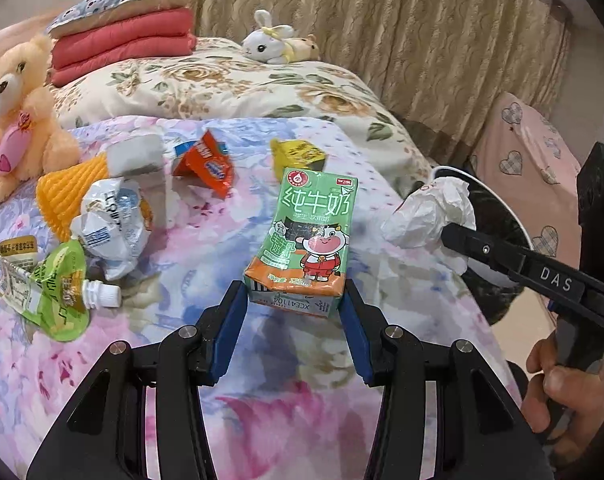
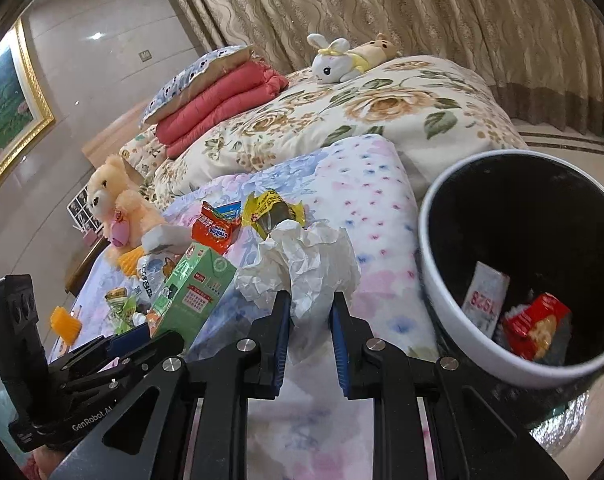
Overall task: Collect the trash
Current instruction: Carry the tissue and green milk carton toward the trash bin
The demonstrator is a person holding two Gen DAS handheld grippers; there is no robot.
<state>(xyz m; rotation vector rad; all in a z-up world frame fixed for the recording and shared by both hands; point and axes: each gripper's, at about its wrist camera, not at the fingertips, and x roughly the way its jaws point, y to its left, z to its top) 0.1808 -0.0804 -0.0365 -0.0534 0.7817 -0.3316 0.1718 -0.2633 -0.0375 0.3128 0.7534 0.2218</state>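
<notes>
Both tools loaded at the bed's edge, bin close by

Left tool [image 1: 294,300] grips the milk carton [image 1: 308,236] by its base, long axis pointing away and up; right tool [image 2: 311,308] pinches the crumpled paper [image 2: 302,264] above the bed [image 2: 366,200] edge, the bin [image 2: 434,280] rim just to its right, floor open beyond

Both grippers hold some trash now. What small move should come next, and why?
Probably carry the right gripper sideways until the crumpled white paper hangs over the bin, then open. The bin stands beside the bed, next to this gripper, its open mouth already holding some trash. The left gripper, clamped on the green milk carton, is farther away and could follow.
</notes>
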